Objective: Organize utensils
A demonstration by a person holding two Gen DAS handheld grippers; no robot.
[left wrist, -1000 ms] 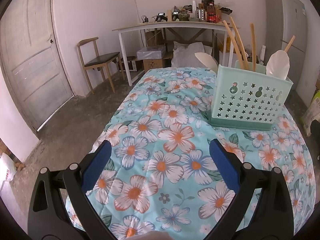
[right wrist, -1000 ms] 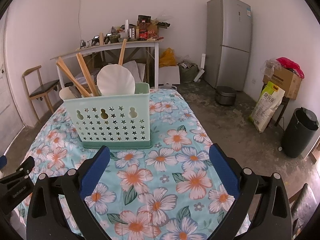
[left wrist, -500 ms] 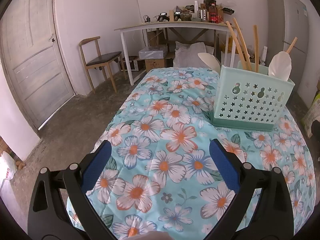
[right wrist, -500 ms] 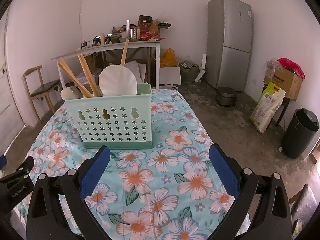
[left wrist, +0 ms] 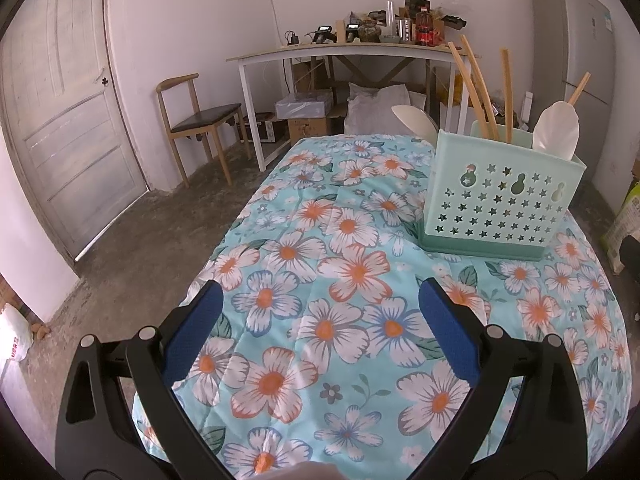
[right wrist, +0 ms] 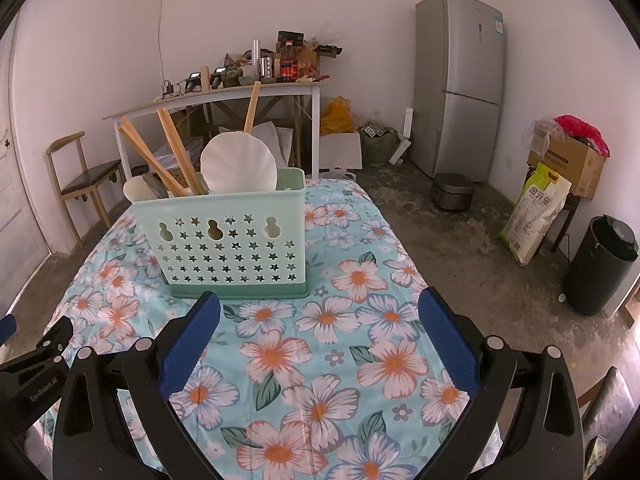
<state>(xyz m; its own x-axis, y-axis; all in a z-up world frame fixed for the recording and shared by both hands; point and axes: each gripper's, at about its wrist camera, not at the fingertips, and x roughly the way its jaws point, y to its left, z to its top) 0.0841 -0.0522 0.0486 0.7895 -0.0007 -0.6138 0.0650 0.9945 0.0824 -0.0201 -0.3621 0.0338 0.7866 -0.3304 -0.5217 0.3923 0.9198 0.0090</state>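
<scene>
both grippers, left gripper (left wrist: 320, 312) and right gripper (right wrist: 320, 316), are hovering with jaws released, gripping nothing. green basket (right wrist: 228, 240) is sitting on the floral desk (right wrist: 360, 360), holding chopsticks (right wrist: 168, 152) and spoons (right wrist: 240, 168).

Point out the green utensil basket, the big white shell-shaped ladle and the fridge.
green utensil basket (right wrist: 228, 246): right wrist view, perforated front wall.
white shell-shaped ladle (right wrist: 239, 168): right wrist view, middle of its bowl.
fridge (right wrist: 460, 80): right wrist view, upper door.

Mint-green star-punched utensil basket (right wrist: 228, 240), upright on the flowered worktop (right wrist: 340, 320); holds leaning wooden chopsticks (right wrist: 172, 152), white scalloped spoon (right wrist: 239, 168), smaller white spoon (left wrist: 410, 118).
</scene>
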